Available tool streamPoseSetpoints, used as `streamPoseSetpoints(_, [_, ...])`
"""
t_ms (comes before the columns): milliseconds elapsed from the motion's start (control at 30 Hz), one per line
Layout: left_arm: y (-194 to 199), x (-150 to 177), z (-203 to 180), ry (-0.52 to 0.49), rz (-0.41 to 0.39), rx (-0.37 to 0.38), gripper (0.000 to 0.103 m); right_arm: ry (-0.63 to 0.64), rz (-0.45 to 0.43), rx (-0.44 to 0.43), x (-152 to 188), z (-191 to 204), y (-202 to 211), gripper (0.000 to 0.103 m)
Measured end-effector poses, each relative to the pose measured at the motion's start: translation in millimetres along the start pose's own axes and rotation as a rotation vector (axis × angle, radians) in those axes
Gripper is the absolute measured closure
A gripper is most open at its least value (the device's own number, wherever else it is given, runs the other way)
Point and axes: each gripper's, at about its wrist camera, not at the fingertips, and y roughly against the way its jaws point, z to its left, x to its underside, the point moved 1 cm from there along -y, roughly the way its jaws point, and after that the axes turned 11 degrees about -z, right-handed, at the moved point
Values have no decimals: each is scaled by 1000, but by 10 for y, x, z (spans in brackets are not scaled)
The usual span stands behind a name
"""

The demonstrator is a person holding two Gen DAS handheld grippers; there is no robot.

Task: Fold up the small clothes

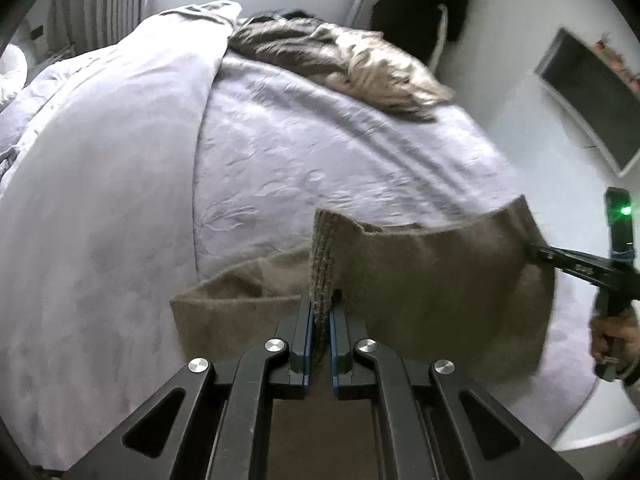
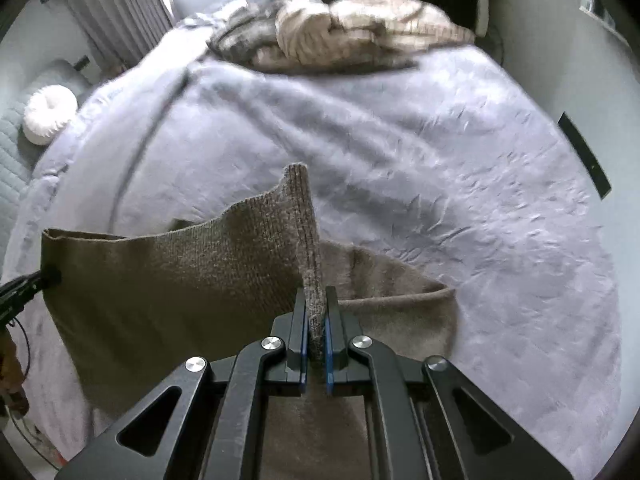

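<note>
- The left gripper [image 1: 320,312] is pinching a ribbed edge of the brown knit garment [image 1: 432,280], its blue-lined fingers [image 1: 307,344] pressed together on the fabric.
- The garment is hanging stretched between the two grippers, just above the bed, with its lower part sagging toward the cover below them.
- The right gripper [image 2: 316,320] is gripping the opposite ribbed edge, jaws clamped tight on the cloth; in the left wrist view it is reaching in from the right, with a hand [image 1: 612,340] wrapping its handle.
- The lilac bedspread [image 1: 320,152] is lying wrinkled ahead of both grippers, covering a wide bed.
- A smoother duvet [image 1: 100,160] is lying folded over to the left of the left gripper.
- A heap of beige and grey clothes [image 2: 340,28] is sitting far ahead, at the far end of the bed.
- A white round cushion [image 2: 50,114] is resting well to the left of the right gripper, beside a curtain [image 2: 116,4].
- A dark panel [image 1: 592,92] is showing on the wall to the right.
</note>
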Motion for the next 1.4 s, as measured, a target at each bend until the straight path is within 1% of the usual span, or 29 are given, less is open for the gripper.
streamPoseSetpoints(67, [-364,78,87,-2,37,-49,96,-6,45,9,54,-57,-316,96])
streamPoseSetpoints(167, [-775,201,217,12,86,-112,96,-38,91,32,177,-166,-706,96])
streamPoseSetpoints(267, [-1058,328,322,29,121,-155,95,-100,110,30,272,-283,-910,96])
streamPoseSetpoints(367, [-1103,377,320,20,115,-179,95,-121,101,35,276,-304,-912,96])
streamPoseSetpoints(433, [-1077,361,325,28,114,-188,95,-116,98,59,251,-324,-874,95])
streamPoseSetpoints(500, [-987,306,369,51,103,-207,95,-131,96,99,216,-397,-803,88])
streamPoseSetpoints(533, [-949,278,392,62,99,-209,95,-146,92,118,205,-445,-748,87])
streamPoseSetpoints(600, [-776,239,429,63,85,-266,95,-171,76,133,220,-506,-613,86])
streamPoseSetpoints(633, [-697,235,440,57,80,-280,95,-180,67,127,236,-517,-548,86])
streamPoseSetpoints(767, [-409,306,449,62,95,-232,95,-178,51,73,376,-432,-234,86])
streamPoseSetpoints(833, [-347,387,393,55,111,-209,95,-170,69,34,539,-314,-133,86])
streamPoseSetpoints(900, [-320,541,322,61,142,-172,95,-151,95,13,704,-201,-124,86])
streamPoseSetpoints(967, [-339,761,275,78,186,-153,95,-118,130,24,889,-107,-178,86])
streamPoseSetpoints(1033, [-394,949,271,83,227,-168,95,-113,159,42,1061,-96,-235,86])
streamPoseSetpoints(1067, [-416,1056,286,85,247,-178,95,-119,153,46,1132,-122,-228,87])
streamPoseSetpoints(1100, [-415,1159,311,85,257,-178,95,-121,145,51,1165,-146,-206,87])
streamPoseSetpoints(1200, [-299,1283,363,77,244,-157,95,-137,134,78,1223,-242,-83,86])
streamPoseSetpoints(1267, [-236,1337,388,85,269,-148,95,-184,138,62,1270,-310,17,85])
streamPoseSetpoints(1333, [-163,1389,378,77,281,-153,95,-281,138,-9,1302,-393,133,79])
streamPoseSetpoints(1367, [-107,1419,358,68,284,-162,95,-354,137,-60,1355,-433,212,60])
streamPoseSetpoints(1400, [-76,1446,350,66,286,-166,95,-417,138,-90,1424,-463,274,38])
